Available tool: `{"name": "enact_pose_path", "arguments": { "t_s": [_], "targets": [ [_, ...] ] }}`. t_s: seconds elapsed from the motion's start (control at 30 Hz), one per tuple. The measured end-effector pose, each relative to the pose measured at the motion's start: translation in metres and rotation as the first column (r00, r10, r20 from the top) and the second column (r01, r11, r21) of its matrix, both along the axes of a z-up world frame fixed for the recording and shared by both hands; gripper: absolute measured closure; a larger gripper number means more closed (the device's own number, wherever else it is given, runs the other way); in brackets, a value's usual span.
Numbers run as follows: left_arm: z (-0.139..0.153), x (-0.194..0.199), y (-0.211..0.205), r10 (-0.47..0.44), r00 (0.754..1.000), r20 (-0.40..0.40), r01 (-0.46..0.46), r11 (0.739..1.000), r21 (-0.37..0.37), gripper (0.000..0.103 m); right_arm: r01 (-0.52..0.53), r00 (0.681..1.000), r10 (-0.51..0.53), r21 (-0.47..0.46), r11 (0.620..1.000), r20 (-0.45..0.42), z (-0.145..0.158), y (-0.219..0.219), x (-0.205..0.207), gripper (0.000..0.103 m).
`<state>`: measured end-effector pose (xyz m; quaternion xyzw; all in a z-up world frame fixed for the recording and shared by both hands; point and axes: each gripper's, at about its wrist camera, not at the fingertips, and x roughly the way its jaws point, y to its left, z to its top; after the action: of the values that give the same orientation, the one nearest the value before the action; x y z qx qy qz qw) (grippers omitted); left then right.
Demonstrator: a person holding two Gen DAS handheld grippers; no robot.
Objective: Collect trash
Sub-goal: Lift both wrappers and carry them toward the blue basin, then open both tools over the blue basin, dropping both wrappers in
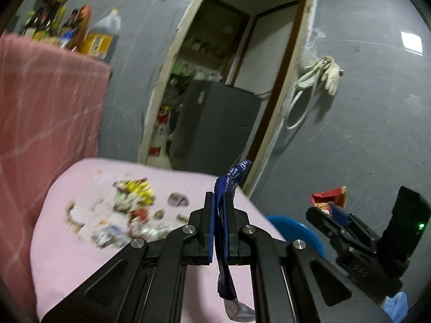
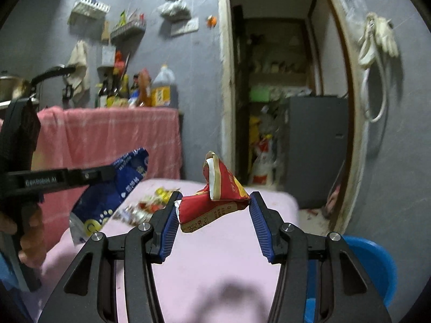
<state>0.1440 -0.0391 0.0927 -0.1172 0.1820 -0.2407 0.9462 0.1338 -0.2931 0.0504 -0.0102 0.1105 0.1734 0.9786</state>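
My left gripper (image 1: 219,202) is shut on a blue wrapper (image 1: 223,231) and holds it above the pink table (image 1: 80,255). It also shows in the right wrist view (image 2: 107,173) with the blue wrapper (image 2: 107,196). My right gripper (image 2: 214,204) has its jaws wide apart, with a red snack packet (image 2: 215,202) between the pads, touching both. In the left wrist view the right gripper (image 1: 327,211) holds the red packet (image 1: 330,197) up at the right. A pile of mixed wrappers (image 1: 126,210) lies on the table, blurred; it also shows in the right wrist view (image 2: 150,204).
A blue bin (image 2: 371,263) stands on the floor right of the table, also in the left wrist view (image 1: 293,228). A pink-covered counter (image 2: 113,140) with bottles (image 2: 142,88) is at the back left. An open doorway (image 2: 282,94) with a grey cabinet (image 2: 315,148) lies behind.
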Motion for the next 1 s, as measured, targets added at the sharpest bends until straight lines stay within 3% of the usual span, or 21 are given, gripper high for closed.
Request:
{"name": "enact_pose_path", "arguments": {
  "t_s": [0.17, 0.27, 0.43, 0.57, 0.73, 1.0],
  "targets": [
    [0.01, 0.002, -0.049, -0.046, 0.994, 0.102, 0.043, 0.999, 0.026, 0.1, 0.089, 0.994, -0.09, 0.016, 0.996, 0.062, 0.015, -0.026, -0.006, 0.054],
    [0.016, 0.004, -0.08, -0.083, 0.984, 0.155, 0.076, 0.996, 0.048, 0.1, 0.195, 0.976, -0.197, 0.029, 0.98, 0.098, 0.022, -0.056, -0.01, 0.053],
    [0.017, 0.014, -0.137, -0.16, 0.97, 0.184, 0.146, 0.986, 0.083, 0.1, 0.291, 0.951, -0.296, 0.059, 0.955, 0.093, 0.022, -0.089, -0.012, 0.053],
    [0.008, 0.035, -0.177, -0.223, 0.967, 0.123, 0.213, 0.973, 0.086, 0.1, 0.383, 0.92, -0.388, 0.092, 0.919, 0.046, 0.018, -0.125, -0.011, 0.052],
    [-0.01, 0.065, -0.219, -0.271, 0.963, -0.001, 0.27, 0.959, 0.084, 0.1, 0.477, 0.879, -0.466, 0.151, 0.866, -0.1, -0.002, -0.172, -0.001, 0.052],
    [-0.045, 0.108, -0.266, -0.227, 0.958, -0.176, 0.244, 0.967, 0.078, 0.1, 0.507, 0.853, -0.466, 0.153, 0.848, -0.236, -0.027, -0.196, 0.012, 0.052]
  ]
}}
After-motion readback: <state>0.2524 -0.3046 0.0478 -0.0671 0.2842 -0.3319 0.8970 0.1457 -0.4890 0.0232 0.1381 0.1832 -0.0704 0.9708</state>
